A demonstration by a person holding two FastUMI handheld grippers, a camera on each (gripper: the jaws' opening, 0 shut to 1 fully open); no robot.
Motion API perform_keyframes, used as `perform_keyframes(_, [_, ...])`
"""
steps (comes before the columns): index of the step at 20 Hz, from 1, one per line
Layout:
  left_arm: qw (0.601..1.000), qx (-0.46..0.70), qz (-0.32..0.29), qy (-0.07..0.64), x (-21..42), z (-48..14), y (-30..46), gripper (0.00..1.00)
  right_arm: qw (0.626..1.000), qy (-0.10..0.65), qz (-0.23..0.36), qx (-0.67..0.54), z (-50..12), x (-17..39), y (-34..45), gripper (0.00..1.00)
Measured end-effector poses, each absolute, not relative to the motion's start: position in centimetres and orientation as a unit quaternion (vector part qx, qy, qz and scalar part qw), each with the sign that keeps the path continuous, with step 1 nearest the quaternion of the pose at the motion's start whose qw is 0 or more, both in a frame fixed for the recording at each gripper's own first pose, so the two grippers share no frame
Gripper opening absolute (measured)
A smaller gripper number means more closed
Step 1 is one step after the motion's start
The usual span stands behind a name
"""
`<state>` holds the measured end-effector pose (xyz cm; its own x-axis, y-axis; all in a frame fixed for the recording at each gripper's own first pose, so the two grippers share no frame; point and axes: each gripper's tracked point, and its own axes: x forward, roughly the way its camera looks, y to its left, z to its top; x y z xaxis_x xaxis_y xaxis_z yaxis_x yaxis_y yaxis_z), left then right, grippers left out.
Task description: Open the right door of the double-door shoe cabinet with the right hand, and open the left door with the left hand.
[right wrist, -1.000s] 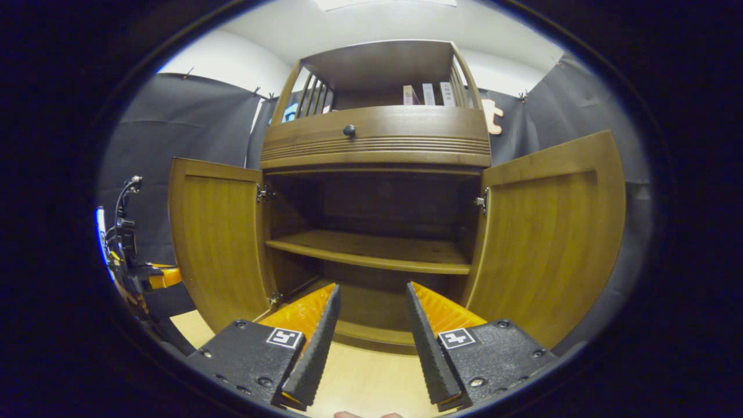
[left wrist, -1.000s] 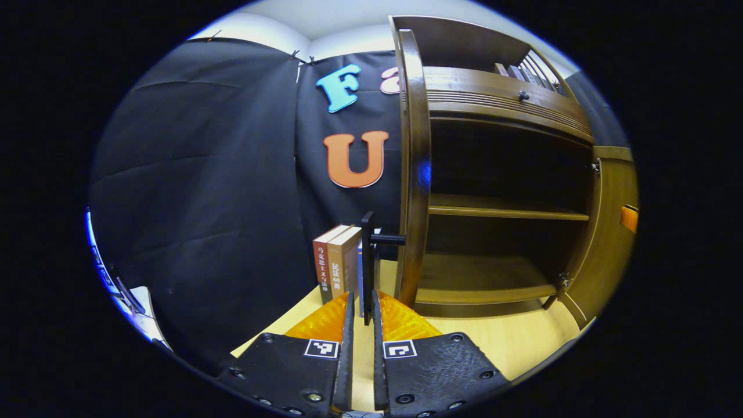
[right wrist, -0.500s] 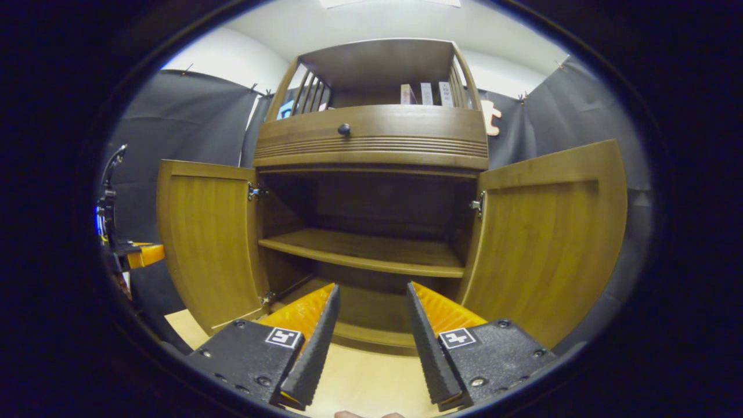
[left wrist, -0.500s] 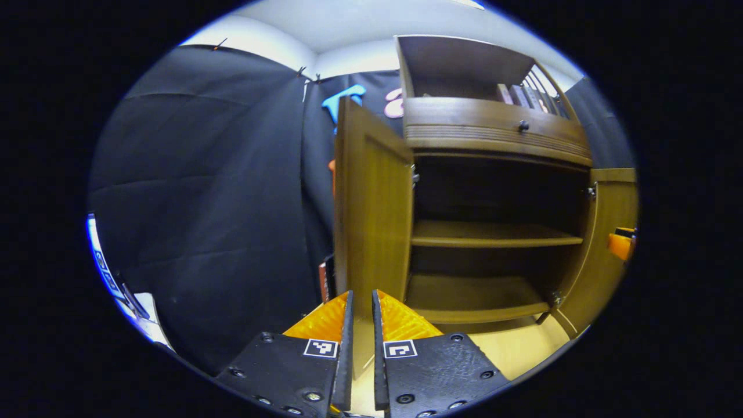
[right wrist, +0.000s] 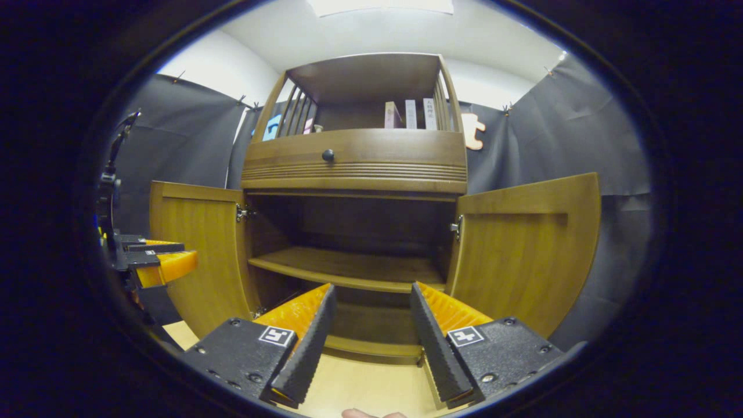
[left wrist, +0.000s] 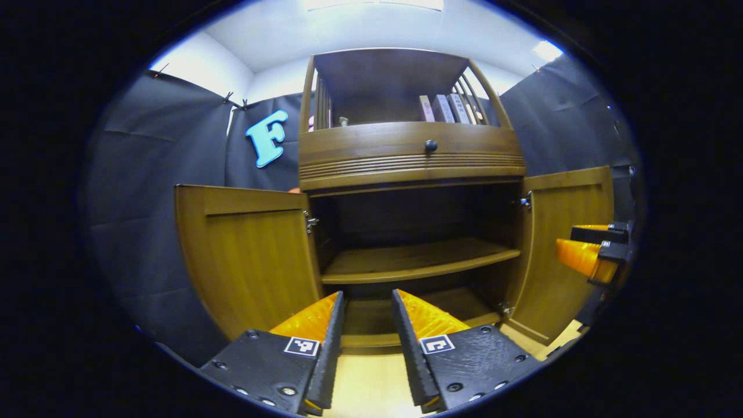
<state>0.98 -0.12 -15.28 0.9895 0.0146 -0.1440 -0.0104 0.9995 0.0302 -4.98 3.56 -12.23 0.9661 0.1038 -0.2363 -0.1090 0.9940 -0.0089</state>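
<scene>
The brown wooden shoe cabinet [left wrist: 409,157] stands straight ahead with both doors swung wide. In the left gripper view the left door [left wrist: 249,255] shows its inner face, and the right door [left wrist: 560,255] stands edge-on beyond the shelf. My left gripper [left wrist: 367,299] is open, holds nothing, and sits back from the cabinet's base. In the right gripper view the left door [right wrist: 194,249] and right door [right wrist: 525,261] flank the dark inside. My right gripper [right wrist: 371,290] is open and holds nothing. Each gripper shows at the other's side: the right gripper [left wrist: 589,252], the left gripper [right wrist: 154,261].
Inside, a middle shelf [right wrist: 348,270] spans the cabinet. Above it is a drawer with a dark knob [right wrist: 328,155], and books [right wrist: 409,114] stand on the top shelf. The cabinet stands on a light wooden surface [right wrist: 360,386]. Black cloth walls close in on both sides.
My left gripper let go of the left door's handle, opened, drew back and turned to face the cabinet. The left door swung fully open. The right gripper pulled back slightly.
</scene>
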Motion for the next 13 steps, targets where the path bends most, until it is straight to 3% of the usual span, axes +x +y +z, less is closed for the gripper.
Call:
perform_keyframes(3, [0.998,0.002,-0.025,0.052,1.8,-14.4,-1.9,0.67,0.994,0.104,0.04,-0.01,-10.6,-4.9,2.7,0.94])
perform_keyframes(7, [0.998,-0.008,-0.04,0.04,2.7,-13.0,-2.9,0.91,0.996,0.085,0.025,-0.005,-8.3,-4.9,1.4,0.91])
perform_keyframes(8, [0.998,-0.012,-0.041,0.037,2.7,-12.7,-3.0,0.88,0.997,0.081,0.021,-0.005,-7.8,-5.1,1.1,0.93])
perform_keyframes(9, [0.999,-0.014,-0.039,0.033,2.9,-12.4,-2.9,0.94,0.997,0.075,0.017,-0.005,-7.2,-5.1,0.6,0.93])
perform_keyframes(13, [1.0,-0.019,-0.02,0.013,3.3,-10.9,-1.5,1.0,0.998,0.055,0.001,-0.005,-5.0,-5.0,-0.7,0.94])
